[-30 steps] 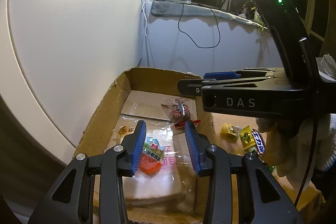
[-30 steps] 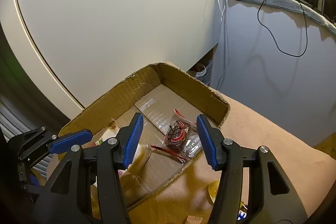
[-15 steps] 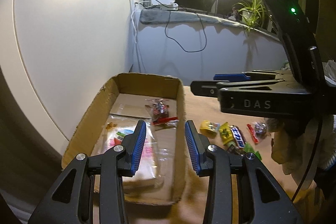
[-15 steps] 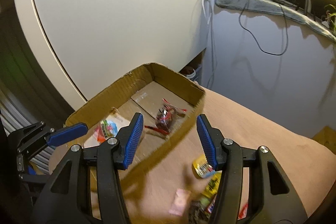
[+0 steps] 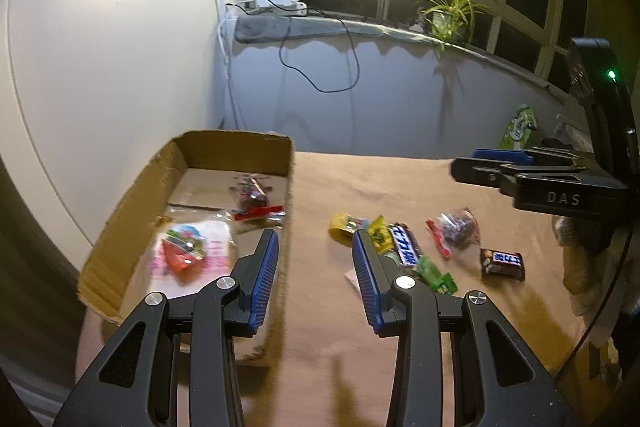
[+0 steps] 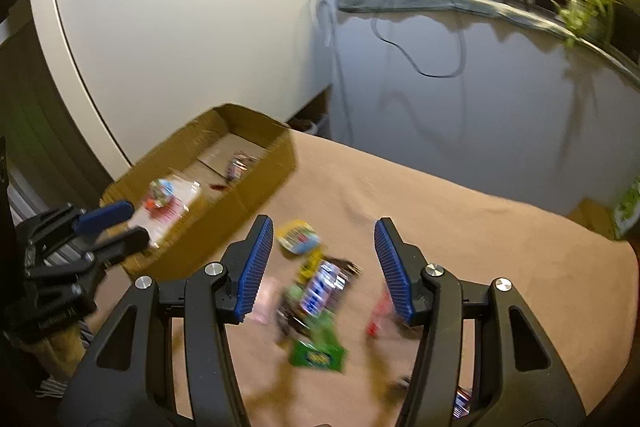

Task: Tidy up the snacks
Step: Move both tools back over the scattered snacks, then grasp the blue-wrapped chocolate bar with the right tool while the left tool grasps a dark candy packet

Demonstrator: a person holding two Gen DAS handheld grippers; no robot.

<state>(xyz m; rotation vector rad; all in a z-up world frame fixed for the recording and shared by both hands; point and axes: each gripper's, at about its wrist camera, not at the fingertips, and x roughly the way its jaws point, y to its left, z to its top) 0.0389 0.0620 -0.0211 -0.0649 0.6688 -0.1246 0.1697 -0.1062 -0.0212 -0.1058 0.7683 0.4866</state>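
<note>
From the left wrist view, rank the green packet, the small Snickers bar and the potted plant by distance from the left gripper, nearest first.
1. Green packet: on the cloth, just right of the left gripper, by its right finger.
2. Small Snickers bar: farther right on the cloth.
3. Potted plant: up on the window ledge, far behind.

Both the left claw (image 5: 314, 259) and the right claw (image 6: 324, 251) hang in the air, jaws spread wide, gripping nothing

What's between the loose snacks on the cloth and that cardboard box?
Only the box's own near wall. The snacks lie on bare brown cloth beside it, so each must be lifted over that wall.
</note>
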